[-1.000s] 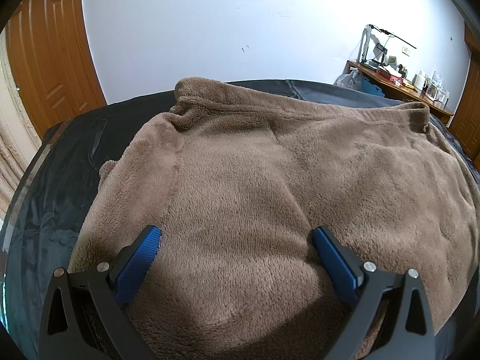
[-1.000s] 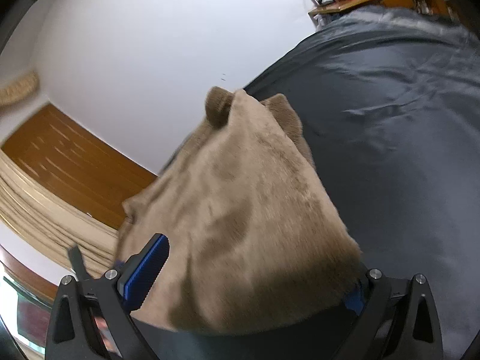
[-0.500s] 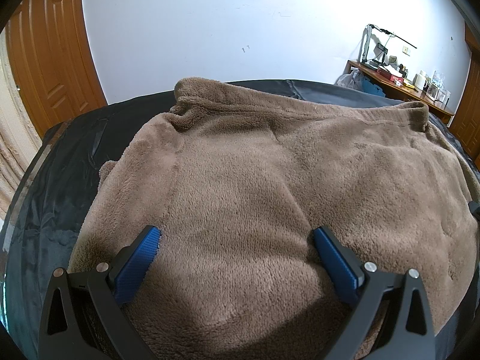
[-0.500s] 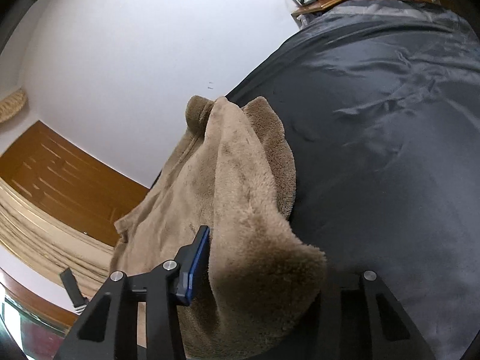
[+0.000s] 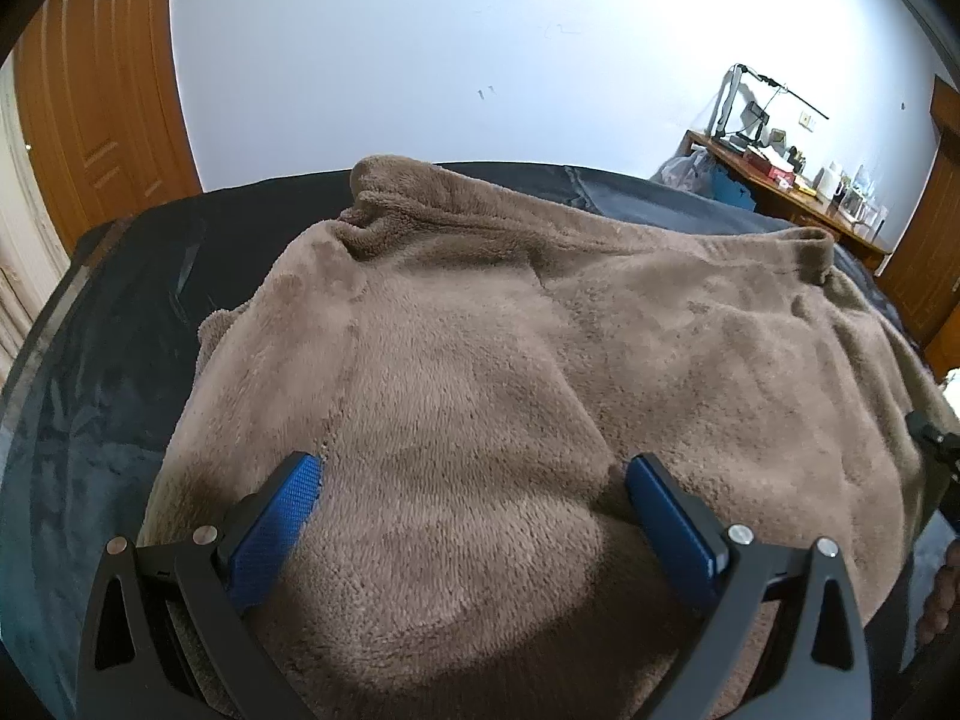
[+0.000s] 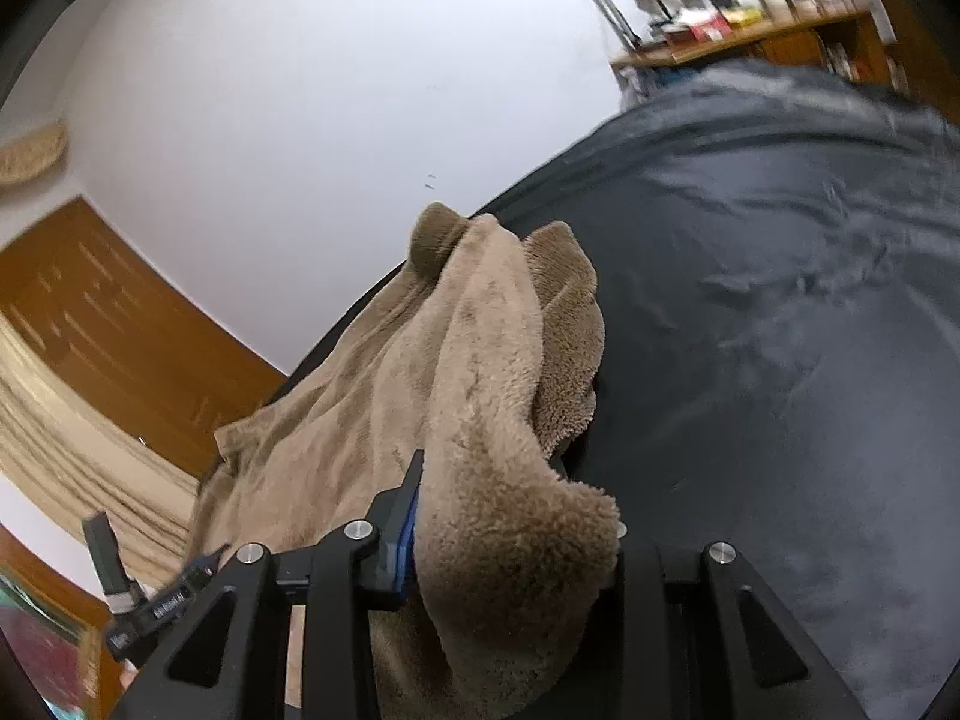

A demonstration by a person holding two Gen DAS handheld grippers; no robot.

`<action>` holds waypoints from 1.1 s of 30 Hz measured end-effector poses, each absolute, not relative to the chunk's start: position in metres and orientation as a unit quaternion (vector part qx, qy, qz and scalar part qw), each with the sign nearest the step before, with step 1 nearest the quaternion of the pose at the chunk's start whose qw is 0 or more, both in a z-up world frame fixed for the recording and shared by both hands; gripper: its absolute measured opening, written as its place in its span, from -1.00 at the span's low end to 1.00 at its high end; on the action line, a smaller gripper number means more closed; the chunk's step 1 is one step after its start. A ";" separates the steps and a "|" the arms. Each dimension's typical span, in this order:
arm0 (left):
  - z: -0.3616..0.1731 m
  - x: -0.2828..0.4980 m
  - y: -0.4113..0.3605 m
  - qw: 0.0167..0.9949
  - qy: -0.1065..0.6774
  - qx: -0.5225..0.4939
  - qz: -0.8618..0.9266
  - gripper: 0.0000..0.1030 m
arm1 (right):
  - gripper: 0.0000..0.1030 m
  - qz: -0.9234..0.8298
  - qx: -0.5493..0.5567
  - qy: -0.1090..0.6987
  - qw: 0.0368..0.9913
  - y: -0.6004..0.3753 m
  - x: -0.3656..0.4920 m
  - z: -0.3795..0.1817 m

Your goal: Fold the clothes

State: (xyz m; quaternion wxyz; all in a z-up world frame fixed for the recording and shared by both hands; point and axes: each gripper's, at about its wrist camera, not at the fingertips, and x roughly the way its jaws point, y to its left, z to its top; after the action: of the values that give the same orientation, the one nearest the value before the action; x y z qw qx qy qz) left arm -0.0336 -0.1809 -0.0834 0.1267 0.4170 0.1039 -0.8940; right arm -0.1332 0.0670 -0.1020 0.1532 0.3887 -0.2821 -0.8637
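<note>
- Probably a home bedroom.
- Dark bed cover (image 5: pixel 120 372) spread wide below a white wall (image 5: pixel 420 60).
- Wooden door (image 5: pixel 102 96) left of bed; cluttered wooden desk (image 5: pixel 792 192) right of it.

text: none legible | small white print on black device (image 6: pixel 157 613), lower left: too blurred to read

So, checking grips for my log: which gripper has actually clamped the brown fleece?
The right gripper: jaws pinched on the fleece. The left gripper rests open.
</note>
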 end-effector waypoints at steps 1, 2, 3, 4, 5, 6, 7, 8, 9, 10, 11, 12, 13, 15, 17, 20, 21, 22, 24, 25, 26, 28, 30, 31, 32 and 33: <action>-0.083 -0.033 -0.182 0.125 0.107 0.417 -0.894 0.98 | -0.18 -0.860 0.391 -0.290 0.153 0.069 -0.135 -0.104; -0.082 -0.033 -0.182 0.123 0.111 0.418 -0.893 0.98 | -0.17 -0.859 0.392 -0.294 0.153 0.070 -0.134 -0.104; -0.081 -0.032 -0.183 0.120 0.114 0.418 -0.893 0.98 | -0.16 -0.859 0.392 -0.293 0.153 0.070 -0.133 -0.104; -0.080 -0.032 -0.184 0.117 0.119 0.418 -0.893 0.98 | -0.16 -0.859 0.394 -0.291 0.152 0.069 -0.134 -0.104; -0.079 -0.031 -0.186 0.113 0.127 0.418 -0.892 0.98 | -0.16 -0.858 0.395 -0.289 0.152 0.068 -0.136 -0.103; -0.078 -0.030 -0.188 0.109 0.134 0.418 -0.892 0.98 | -0.16 -0.858 0.395 -0.290 0.152 0.067 -0.137 -0.103; -0.077 -0.029 -0.190 0.105 0.142 0.418 -0.891 0.98 | -0.16 -0.858 0.394 -0.292 0.153 0.068 -0.139 -0.103; -0.075 -0.028 -0.193 0.103 0.149 0.418 -0.890 0.98 | -0.16 -0.858 0.391 -0.295 0.156 0.068 -0.140 -0.104; -0.074 -0.027 -0.195 0.101 0.156 0.419 -0.889 0.98 | -0.17 -0.858 0.390 -0.297 0.157 0.069 -0.141 -0.104; -0.073 -0.025 -0.198 0.100 0.162 0.420 -0.887 0.98 | -0.20 -0.858 0.386 -0.298 0.158 0.069 -0.141 -0.103; -0.071 -0.024 -0.202 0.101 0.169 0.421 -0.885 0.98 | -0.26 -0.860 0.383 -0.299 0.159 0.069 -0.140 -0.102; -0.068 -0.022 -0.205 0.105 0.173 0.423 -0.883 0.98 | -0.30 -0.862 0.379 -0.296 0.160 0.069 -0.138 -0.100; -0.066 -0.020 -0.209 0.112 0.176 0.424 -0.881 0.98 | -0.32 -0.866 0.372 -0.294 0.161 0.068 -0.136 -0.095; -0.061 -0.014 -0.218 0.120 0.184 0.424 -0.879 0.98 | -0.36 -0.869 0.360 -0.297 0.167 0.067 -0.131 -0.085; -0.058 -0.007 -0.226 0.108 0.200 0.420 -0.879 0.98 | -0.38 -0.874 0.343 -0.296 0.175 0.064 -0.126 -0.069; -0.058 0.002 -0.235 0.094 0.213 0.423 -0.876 0.98 | -0.41 -0.883 0.325 -0.282 0.184 0.053 -0.122 -0.048; -0.059 0.004 -0.237 0.095 0.211 0.425 -0.875 0.98 | -0.44 -0.886 0.320 -0.279 0.188 0.049 -0.121 -0.042; -0.059 0.006 -0.239 0.096 0.210 0.427 -0.874 0.98 | -0.44 -0.886 0.317 -0.279 0.193 0.045 -0.120 -0.038; -0.059 0.011 -0.243 0.090 0.217 0.426 -0.874 0.98 | -0.44 -0.886 0.314 -0.279 0.198 0.036 -0.120 -0.031; -0.058 0.014 -0.245 0.085 0.222 0.424 -0.874 0.98 | -0.44 -0.886 0.314 -0.276 0.199 0.032 -0.118 -0.028; -0.058 0.018 -0.247 0.079 0.227 0.422 -0.874 0.98 | -0.44 -0.887 0.313 -0.274 0.200 0.029 -0.117 -0.026; -0.054 0.025 -0.252 0.078 0.231 0.418 -0.875 0.98 | -0.44 -0.884 0.313 -0.278 0.206 0.023 -0.115 -0.021; -0.050 0.033 -0.259 0.083 0.235 0.413 -0.876 0.98 | -0.44 -0.880 0.314 -0.287 0.213 0.016 -0.115 -0.015; -0.048 0.038 -0.263 0.086 0.239 0.410 -0.876 0.98 | -0.44 -0.877 0.313 -0.291 0.220 0.011 -0.116 -0.010; -0.048 0.042 -0.268 0.087 0.247 0.408 -0.874 0.98 | -0.44 -0.874 0.313 -0.294 0.227 0.006 -0.116 -0.006; -0.048 0.045 -0.274 0.090 0.257 0.406 -0.872 0.98 | -0.44 -0.873 0.311 -0.293 0.235 -0.002 -0.116 0.000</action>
State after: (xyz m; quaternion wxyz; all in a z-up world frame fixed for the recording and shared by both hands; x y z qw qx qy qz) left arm 0.0453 -0.2737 -0.0476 0.0902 0.4064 0.2568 -0.8722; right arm -0.1163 -0.0021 -0.0001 0.2346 0.3113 -0.2934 -0.8729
